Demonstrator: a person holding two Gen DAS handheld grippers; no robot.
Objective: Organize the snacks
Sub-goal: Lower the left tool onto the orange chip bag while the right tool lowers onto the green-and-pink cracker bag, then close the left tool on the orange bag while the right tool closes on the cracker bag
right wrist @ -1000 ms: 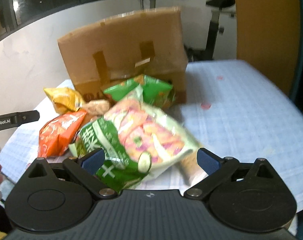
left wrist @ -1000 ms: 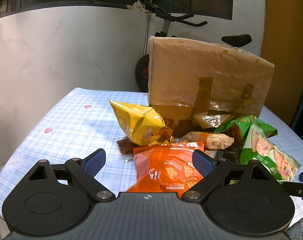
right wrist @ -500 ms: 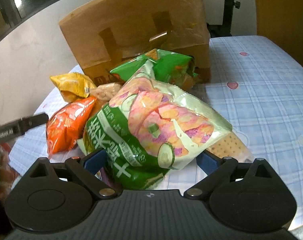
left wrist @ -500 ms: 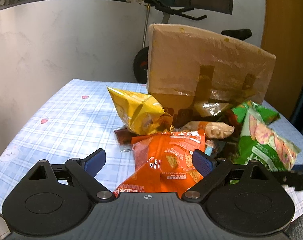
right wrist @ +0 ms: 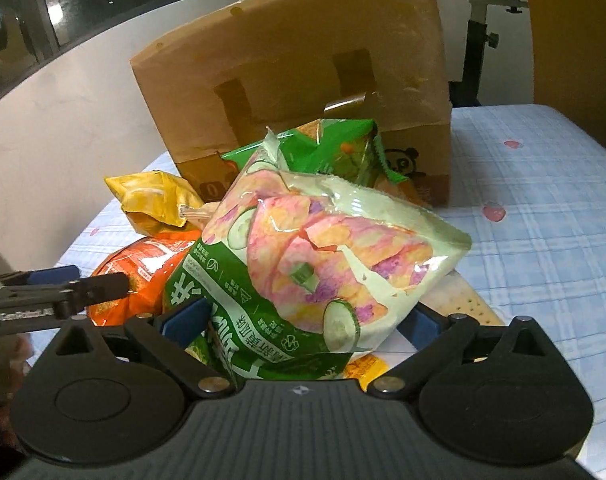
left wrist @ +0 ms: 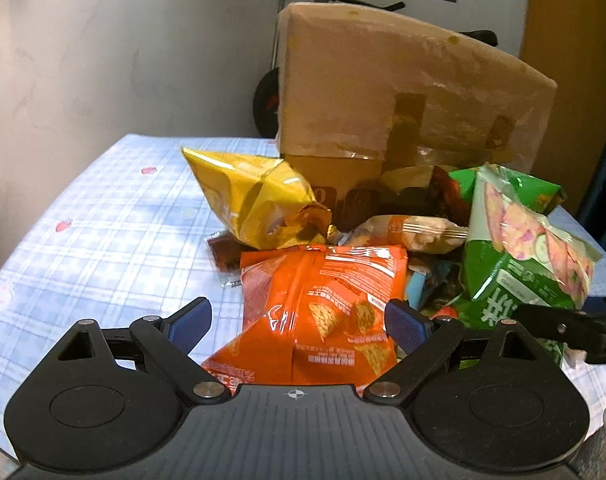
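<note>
Right wrist view shows our right tongs (right wrist: 303, 320) spread around the green chip bag (right wrist: 319, 264), left tongs (left wrist: 299, 316) likewise released around the orange bag (left wrist: 323, 308), pile unsorted.

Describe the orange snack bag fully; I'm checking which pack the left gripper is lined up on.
The glossy orange foil snack bag is sealed and puffed, printed with triangular chips and white text. It lies tilted on the blue checked tablecloth, front of the pile, between the open left gripper's blue pads, not clamped. The crumpled yellow foil bag sits behind it, the green chip bag beside it.
</note>
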